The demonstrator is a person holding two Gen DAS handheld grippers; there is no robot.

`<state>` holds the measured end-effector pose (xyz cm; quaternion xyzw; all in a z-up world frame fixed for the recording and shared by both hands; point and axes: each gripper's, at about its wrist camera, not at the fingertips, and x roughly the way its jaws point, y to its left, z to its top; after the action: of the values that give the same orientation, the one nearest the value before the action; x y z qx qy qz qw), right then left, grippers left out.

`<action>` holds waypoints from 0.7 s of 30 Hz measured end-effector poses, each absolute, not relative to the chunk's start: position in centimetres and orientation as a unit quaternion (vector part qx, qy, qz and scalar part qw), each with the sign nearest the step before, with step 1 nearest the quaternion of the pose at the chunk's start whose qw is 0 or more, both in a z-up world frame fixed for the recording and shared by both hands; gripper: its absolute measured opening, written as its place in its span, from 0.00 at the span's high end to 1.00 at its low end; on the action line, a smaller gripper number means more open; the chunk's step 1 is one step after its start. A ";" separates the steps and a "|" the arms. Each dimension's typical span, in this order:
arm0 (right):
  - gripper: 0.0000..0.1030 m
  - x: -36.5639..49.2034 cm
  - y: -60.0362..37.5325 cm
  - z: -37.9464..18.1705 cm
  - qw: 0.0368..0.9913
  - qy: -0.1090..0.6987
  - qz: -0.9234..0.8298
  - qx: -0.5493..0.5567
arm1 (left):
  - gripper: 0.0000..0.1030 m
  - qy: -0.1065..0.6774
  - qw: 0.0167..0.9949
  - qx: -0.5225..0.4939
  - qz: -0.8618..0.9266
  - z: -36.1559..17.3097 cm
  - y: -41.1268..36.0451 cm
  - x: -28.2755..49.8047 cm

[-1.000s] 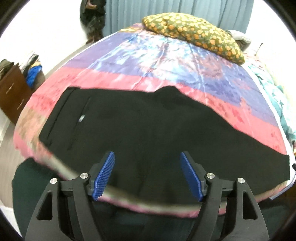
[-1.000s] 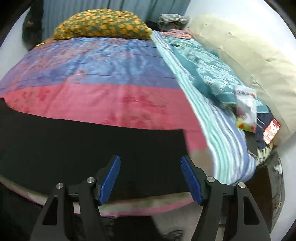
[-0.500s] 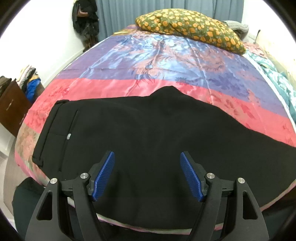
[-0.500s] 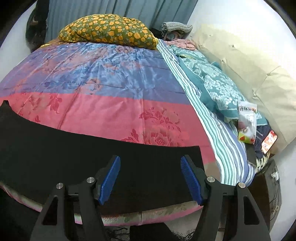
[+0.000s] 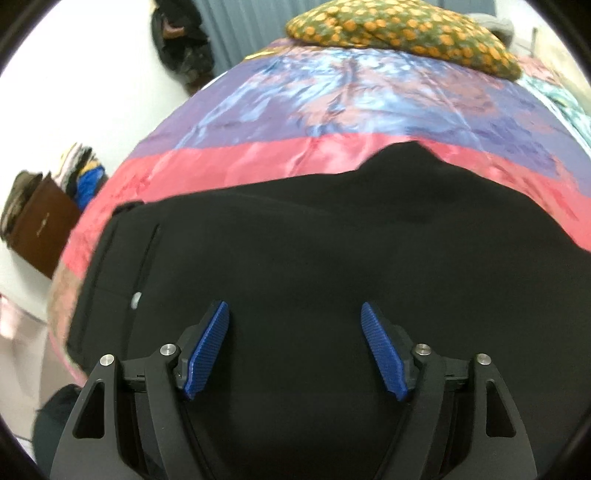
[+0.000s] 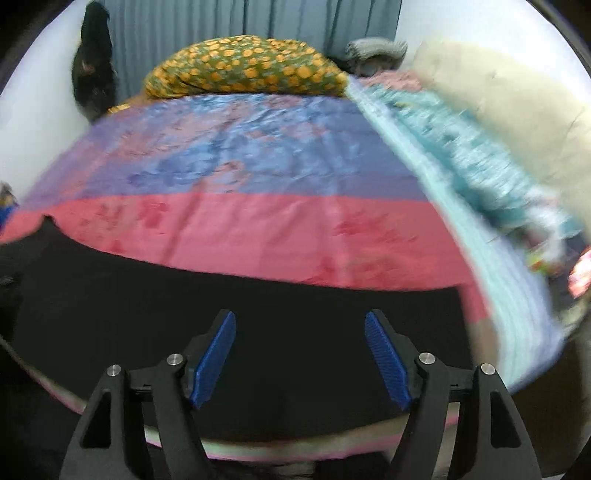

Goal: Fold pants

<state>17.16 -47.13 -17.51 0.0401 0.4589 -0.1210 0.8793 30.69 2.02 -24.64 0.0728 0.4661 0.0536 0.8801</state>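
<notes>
While black pants (image 5: 332, 258) lie flat across the lower frame on a pink-and-purple bedspread (image 5: 332, 110), the left gripper (image 5: 295, 347) and right gripper (image 6: 300, 356) hover wide open, holding nothing.

A bed is filling the room, wearing a satin cover (image 5: 369, 92) banded in pink and blue-purple. At its far edge a green pillow with orange spots (image 6: 243, 68) is lying before grey-blue curtains (image 6: 229, 18). White walls are flanking it — a brown cabinet (image 5: 40, 229) is standing at the left wall.
</notes>
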 end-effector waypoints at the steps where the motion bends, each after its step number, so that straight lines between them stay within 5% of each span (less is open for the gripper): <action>1: 0.30 17.4 -47.4 -18.4 0.877 0.464 -0.114 0.055 | 0.23 0.463 0.882 0.062 0.056 -24.8 2.4 31.0; 7: 0.30 17.5 -50.0 -24.7 0.834 0.511 -0.135 0.156 | 0.24 0.485 0.868 0.083 0.062 -23.9 1.9 31.1; 21: 0.30 14.7 -49.4 -21.3 0.874 0.427 -0.164 0.166 | 0.22 0.453 0.884 0.103 0.047 -18.9 -0.8 28.8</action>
<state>14.65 -49.45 -21.32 0.1658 0.4265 -0.1643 0.8738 28.79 -0.82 -18.89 0.1030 0.4531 0.0469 0.8843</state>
